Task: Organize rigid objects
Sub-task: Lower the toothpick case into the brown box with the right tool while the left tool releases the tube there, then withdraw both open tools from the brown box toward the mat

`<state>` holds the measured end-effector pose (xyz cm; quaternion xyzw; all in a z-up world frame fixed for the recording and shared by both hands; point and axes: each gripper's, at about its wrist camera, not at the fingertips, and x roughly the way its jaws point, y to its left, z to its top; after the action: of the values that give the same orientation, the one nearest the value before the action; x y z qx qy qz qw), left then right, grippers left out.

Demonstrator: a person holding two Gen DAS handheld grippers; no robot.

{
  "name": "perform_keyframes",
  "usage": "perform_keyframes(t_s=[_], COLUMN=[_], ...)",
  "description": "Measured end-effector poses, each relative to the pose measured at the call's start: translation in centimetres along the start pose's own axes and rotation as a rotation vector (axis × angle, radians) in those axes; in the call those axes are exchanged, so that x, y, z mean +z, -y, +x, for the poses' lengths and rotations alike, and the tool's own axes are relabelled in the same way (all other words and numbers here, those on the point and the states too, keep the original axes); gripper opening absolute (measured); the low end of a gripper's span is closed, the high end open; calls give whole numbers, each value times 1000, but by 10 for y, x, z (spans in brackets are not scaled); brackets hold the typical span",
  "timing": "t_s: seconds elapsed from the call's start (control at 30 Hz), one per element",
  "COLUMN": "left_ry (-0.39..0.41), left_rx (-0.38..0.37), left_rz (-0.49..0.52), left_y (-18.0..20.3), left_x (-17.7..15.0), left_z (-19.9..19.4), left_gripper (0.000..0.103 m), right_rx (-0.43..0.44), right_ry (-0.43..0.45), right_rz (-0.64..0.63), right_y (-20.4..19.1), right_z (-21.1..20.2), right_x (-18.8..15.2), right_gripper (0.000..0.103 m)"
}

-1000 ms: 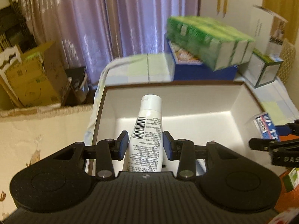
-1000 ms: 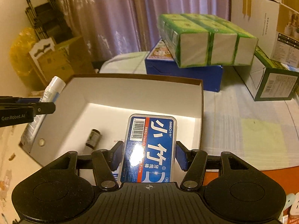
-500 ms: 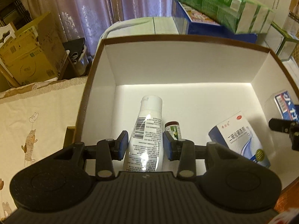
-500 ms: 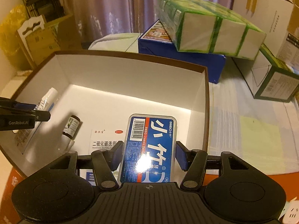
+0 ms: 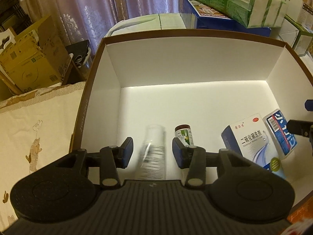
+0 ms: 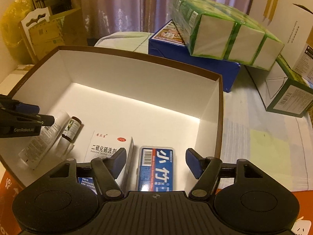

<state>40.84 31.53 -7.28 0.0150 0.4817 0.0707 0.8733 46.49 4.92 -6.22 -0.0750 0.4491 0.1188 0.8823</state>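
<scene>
left gripper point(image 5: 152, 151) fingers opening, white tube point(image 5: 153, 152) released | right gripper point(image 6: 155, 161) fingers opening, blue case point(image 6: 156, 168) released

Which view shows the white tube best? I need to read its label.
Right wrist view: the white tube lies sharp on the box floor, though the left gripper covers part. In the left wrist view the tube is motion-blurred between opening jaws.

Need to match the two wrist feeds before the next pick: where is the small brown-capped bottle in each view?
Left wrist view: the small brown-capped bottle lies on the box floor, just beyond the left gripper's right finger, beside the blurred white tube.
Right wrist view: the bottle lies at left, between the white tube and the white medicine carton.
Shared landmark: the white box's brown rim.
</scene>
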Motion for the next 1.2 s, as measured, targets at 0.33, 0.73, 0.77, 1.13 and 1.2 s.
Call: perform_keyframes(t_s=[0.33, 0.73, 0.77, 1.13, 1.2], left_ry=[15, 92, 101, 167, 170], left_rx=[-7, -40, -44, -96, -109], left_rz=[-7, -37, -38, -31, -29], left_y=[0, 3, 4, 25, 31], left_x=[-2, -7, -8, -37, -45], left_z=[-12, -60, -65, -119, -126], left_gripper=[43, 43, 43, 43, 43], right_rx=[31, 148, 157, 225, 232], right_ry=[9, 94, 102, 176, 175], right_rz=[47, 101, 105, 149, 157], right_y=[5, 6, 6, 8, 9], right_z=[-13, -55, -60, -110, -117], right_x=[-5, -19, -21, -49, -56], right_gripper=[67, 67, 67, 67, 67])
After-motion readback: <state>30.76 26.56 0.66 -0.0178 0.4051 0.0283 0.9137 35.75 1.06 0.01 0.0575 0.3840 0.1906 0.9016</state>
